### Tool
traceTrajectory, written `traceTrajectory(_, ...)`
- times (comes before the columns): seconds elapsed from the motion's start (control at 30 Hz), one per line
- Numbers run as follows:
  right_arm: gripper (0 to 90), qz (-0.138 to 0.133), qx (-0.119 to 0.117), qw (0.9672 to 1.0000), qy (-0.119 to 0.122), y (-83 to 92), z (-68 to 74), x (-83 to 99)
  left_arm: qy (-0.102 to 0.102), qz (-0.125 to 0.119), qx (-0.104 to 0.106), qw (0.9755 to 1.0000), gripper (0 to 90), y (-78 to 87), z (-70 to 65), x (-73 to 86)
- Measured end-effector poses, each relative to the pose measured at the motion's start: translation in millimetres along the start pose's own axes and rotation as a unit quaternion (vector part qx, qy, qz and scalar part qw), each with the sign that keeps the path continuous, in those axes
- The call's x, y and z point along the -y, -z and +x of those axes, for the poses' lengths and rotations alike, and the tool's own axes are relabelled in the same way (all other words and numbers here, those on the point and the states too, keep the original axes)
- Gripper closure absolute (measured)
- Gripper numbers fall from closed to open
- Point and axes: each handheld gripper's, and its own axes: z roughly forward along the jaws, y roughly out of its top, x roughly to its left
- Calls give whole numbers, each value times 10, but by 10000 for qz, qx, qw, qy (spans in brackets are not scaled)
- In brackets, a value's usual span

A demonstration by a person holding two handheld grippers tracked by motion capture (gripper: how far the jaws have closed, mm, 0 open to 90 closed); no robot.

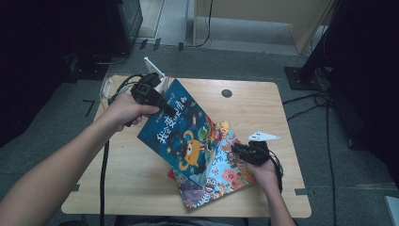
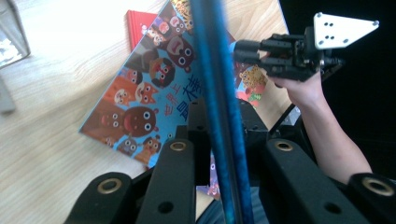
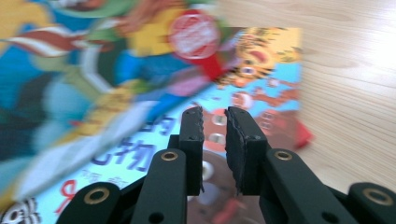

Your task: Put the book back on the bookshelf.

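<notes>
Pinching the dark-blue picture book by its top edge, the left claw holds it tilted above the light-blue animal book lying on the bench. The right claw, jaws slightly parted around nothing, hovers over that lower book's cover.

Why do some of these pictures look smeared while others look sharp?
Right gripper view: the colourful cartoon picture book smears at upper left, while the right gripper stays sharp. Left gripper view: the dark blue book blurs, and the pale wooden table glares. High view: dim, mostly sharp.
</notes>
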Motion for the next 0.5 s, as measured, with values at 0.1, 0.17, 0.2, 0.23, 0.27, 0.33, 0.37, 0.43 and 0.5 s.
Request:
traceTrajectory(0.1,752,21,17,10000,-32,-4,-18,4,111,-29,103,9999,830,103,-11,29)
traceTrajectory(0.17,737,20,-18,10000,63,-34,16,-13,59,-35,28,10000,823,152,-50,61)
traceTrajectory(0.2,737,20,-18,10000,63,-34,16,-13,72,-37,27,10000,823,175,-58,83)
traceTrajectory(0.23,727,30,-33,10000,82,-48,39,-24,65,-64,17,10000,822,205,-62,118)
traceTrajectory(0.27,714,11,-53,9999,144,-67,64,-38,45,-82,33,10000,820,232,-67,151)
traceTrajectory(0.33,705,3,-81,9997,233,-98,106,-62,36,-165,28,9999,815,302,-75,229)
traceTrajectory(0.37,701,-12,-97,9996,282,-113,124,-71,16,-185,21,9998,814,341,-70,267)
traceTrajectory(0.43,701,-18,-129,9993,339,-142,148,-82,41,-282,34,9996,815,427,-50,351)
traceTrajectory(0.5,700,17,-151,9993,349,-172,155,-96,85,-374,46,9993,813,519,-21,448)
